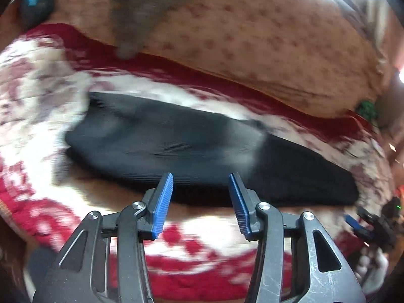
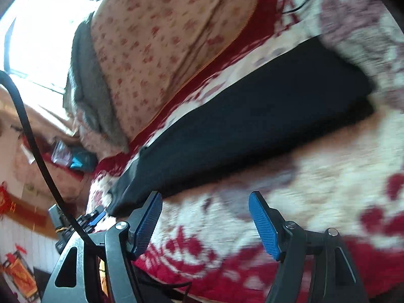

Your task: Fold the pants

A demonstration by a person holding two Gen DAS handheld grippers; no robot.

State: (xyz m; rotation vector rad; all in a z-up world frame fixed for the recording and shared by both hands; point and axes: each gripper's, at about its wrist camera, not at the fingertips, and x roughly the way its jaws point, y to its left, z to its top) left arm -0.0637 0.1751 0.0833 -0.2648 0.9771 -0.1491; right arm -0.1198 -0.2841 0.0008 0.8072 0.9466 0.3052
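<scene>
Pants (image 1: 202, 146), dark and already doubled into a long narrow band, lie flat on the red-and-white patterned bedspread (image 1: 45, 96) of a bed, running parallel to the floral quilt (image 1: 265, 32) heaped just beyond them. Nearer than the pants, over bare bedspread, the left hand-held gripper (image 1: 200, 189) has its blue pads spread apart with nothing between them; its tips sit just short of the pants' near edge. At the pants' other end the right hand-held gripper (image 2: 205, 207) is also wide apart and empty, its left pad just beside the corner of the fabric, its right pad over the bedspread (both views are smeared, so fine creases in the cloth cannot be read).

As a judgement, the risk lies in the next pinch. The pants are layered, so a shallow bite could lift only the top layer and peel the fold open. The bedspread beneath is soft and thick, and a deep bite might catch it too, dragging the pants askew. Uneven lifting by the two ends would skew the fold.
</scene>
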